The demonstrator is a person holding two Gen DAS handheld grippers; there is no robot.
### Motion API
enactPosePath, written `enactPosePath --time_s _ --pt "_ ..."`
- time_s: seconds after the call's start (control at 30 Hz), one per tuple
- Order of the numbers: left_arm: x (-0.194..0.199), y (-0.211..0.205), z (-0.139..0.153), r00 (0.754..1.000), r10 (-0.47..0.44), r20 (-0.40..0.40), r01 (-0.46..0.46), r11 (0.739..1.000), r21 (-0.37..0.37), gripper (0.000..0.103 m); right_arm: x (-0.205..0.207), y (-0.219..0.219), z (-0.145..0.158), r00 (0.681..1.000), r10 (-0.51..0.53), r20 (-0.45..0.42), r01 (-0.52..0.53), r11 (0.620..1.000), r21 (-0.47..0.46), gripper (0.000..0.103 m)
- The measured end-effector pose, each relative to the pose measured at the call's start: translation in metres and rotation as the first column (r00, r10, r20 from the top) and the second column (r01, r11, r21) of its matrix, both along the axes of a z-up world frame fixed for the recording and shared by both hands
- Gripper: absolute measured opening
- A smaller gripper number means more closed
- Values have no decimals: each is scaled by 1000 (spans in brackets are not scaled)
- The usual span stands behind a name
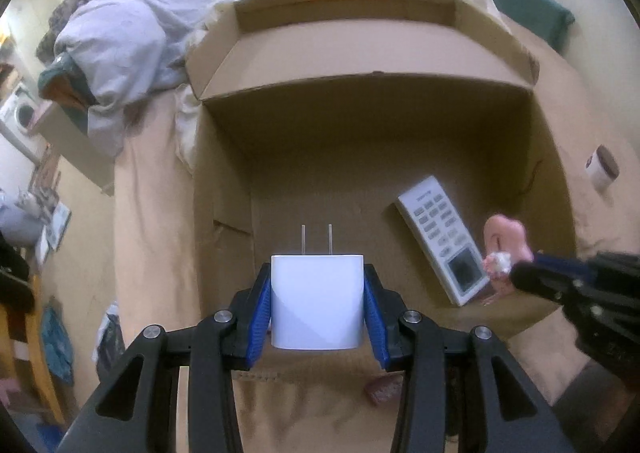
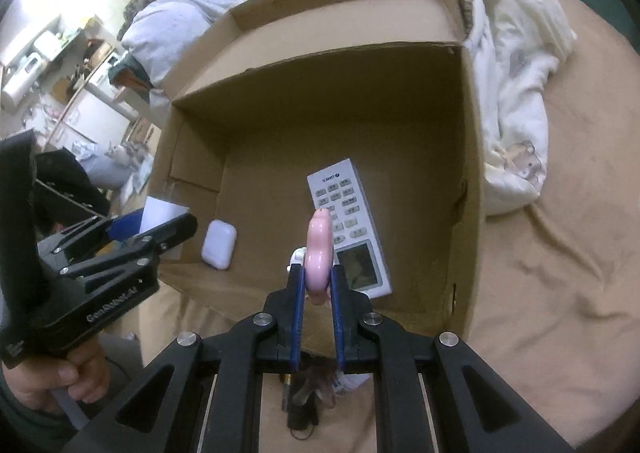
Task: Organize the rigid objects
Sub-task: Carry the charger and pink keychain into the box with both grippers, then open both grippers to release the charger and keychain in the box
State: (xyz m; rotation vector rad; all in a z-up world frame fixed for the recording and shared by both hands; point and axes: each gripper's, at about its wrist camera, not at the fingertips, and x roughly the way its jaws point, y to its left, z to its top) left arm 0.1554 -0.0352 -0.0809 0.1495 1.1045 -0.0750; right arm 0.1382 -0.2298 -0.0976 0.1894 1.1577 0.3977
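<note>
An open cardboard box (image 1: 360,65) (image 2: 320,49) sits on a bed. Inside it lie a white remote control (image 1: 440,241) (image 2: 348,221) and a white earbud case (image 2: 219,239). My left gripper (image 1: 317,271) is shut on a white charger plug (image 1: 318,309), prongs pointing forward, over the box's near left part. From the right wrist view this left gripper (image 2: 160,229) shows at the box's left edge with the plug (image 2: 160,211). My right gripper (image 2: 316,269) is shut on a flat pink toy (image 2: 318,249) above the remote's near end. The toy (image 1: 506,237) also shows at the right of the left wrist view.
Rumpled white and pale blue bedding (image 1: 132,53) (image 2: 516,93) is piled behind and beside the box. A small cup (image 1: 602,167) lies on the tan sheet right of the box. Small dark items (image 2: 304,393) lie at the box's near edge. A hand (image 2: 60,377) holds the left gripper.
</note>
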Motion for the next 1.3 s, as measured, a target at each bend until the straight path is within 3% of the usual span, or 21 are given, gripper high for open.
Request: enactPosePath --time_s 0.23,0.5,0.77,1.03,1.13,1.2,1.3 --pt "10 0 -17 997 16 -78 -20 999 -50 38 7 0 -10 1000 -7 -18 6 999 -44 14" --pt "10 1 -26 994 31 -106 -35 999 -34 38 8 -3 -21 999 -1 -47 -3 998 -67 14" --pt "12 1 -32 994 29 -108 -31 999 -17 38 11 2 -25 999 -4 -47 -1 994 -111 14" --pt "13 4 -34 993 56 -105 -56 998 2 38 10 -3 -14 999 -34 -1 33 996 -83 14" --pt "13 8 -30 994 63 -94 -64 998 -8 39 11 -7 -9 998 -57 15 58 996 -70 30" --pt "13 9 -26 994 69 -80 -71 997 -17 49 11 -12 -5 997 -76 31 77 996 -42 71" --pt "11 9 -18 996 81 -42 -82 996 -18 66 13 -17 2 993 -104 49 105 994 -11 77"
